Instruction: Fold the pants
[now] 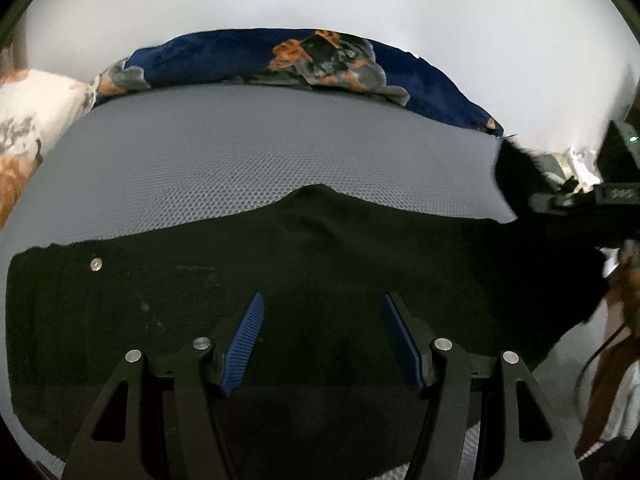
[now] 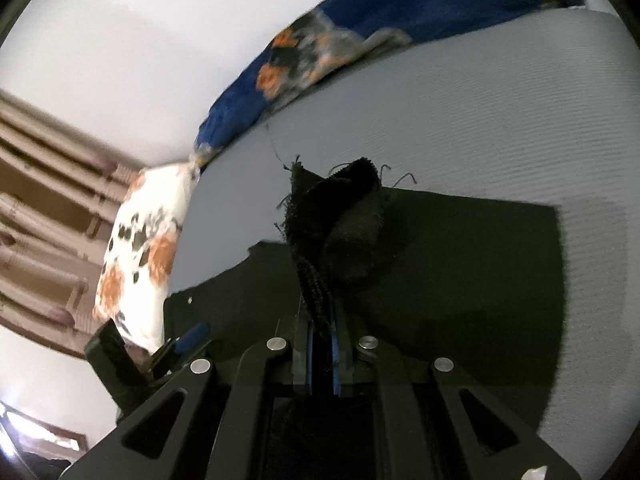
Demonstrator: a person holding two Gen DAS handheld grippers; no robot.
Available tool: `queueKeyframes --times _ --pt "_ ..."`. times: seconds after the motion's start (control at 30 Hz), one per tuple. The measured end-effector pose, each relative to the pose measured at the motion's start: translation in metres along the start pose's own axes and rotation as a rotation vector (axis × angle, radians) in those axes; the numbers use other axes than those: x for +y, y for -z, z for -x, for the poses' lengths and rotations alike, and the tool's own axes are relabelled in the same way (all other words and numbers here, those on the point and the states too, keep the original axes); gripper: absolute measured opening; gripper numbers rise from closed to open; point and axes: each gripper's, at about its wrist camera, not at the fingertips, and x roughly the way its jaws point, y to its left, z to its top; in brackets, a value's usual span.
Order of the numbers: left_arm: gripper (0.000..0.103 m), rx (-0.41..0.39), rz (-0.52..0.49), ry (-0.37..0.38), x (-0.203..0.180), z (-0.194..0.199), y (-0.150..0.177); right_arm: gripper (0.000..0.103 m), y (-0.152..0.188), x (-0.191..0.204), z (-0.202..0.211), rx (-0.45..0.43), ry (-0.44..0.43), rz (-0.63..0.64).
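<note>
Black pants [image 1: 320,264] lie across a grey mesh bed surface [image 1: 256,148], with a metal button [image 1: 95,264] at the left end. My left gripper [image 1: 322,304] is open and empty just above the pants' middle. My right gripper [image 2: 322,320] is shut on a frayed bunch of the pants' fabric [image 2: 340,216] and holds it lifted above the flat part of the pants [image 2: 460,280]. The right gripper also shows at the right edge of the left wrist view [image 1: 576,196], and the left gripper at the lower left of the right wrist view [image 2: 176,344].
A navy floral blanket [image 1: 280,60] lies along the far side of the bed, next to a white floral pillow [image 1: 28,112]. A white wall rises behind. Striped curtains [image 2: 44,200] hang at the left of the right wrist view.
</note>
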Motion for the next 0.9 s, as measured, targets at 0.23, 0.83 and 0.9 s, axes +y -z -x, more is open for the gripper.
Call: queueKeyframes --times 0.23,0.83,0.9 --pt "0.062 0.003 0.066 0.028 0.022 0.014 0.004 0.008 0.013 0.036 -0.062 0.112 0.002 0.078" --pt "0.062 0.107 0.171 0.282 0.029 0.008 0.002 0.043 0.030 0.032 -0.066 0.118 -0.021 0.038" --pt "0.062 0.130 0.190 0.329 0.024 0.003 0.002 0.045 0.033 0.024 -0.048 0.060 0.002 0.017"
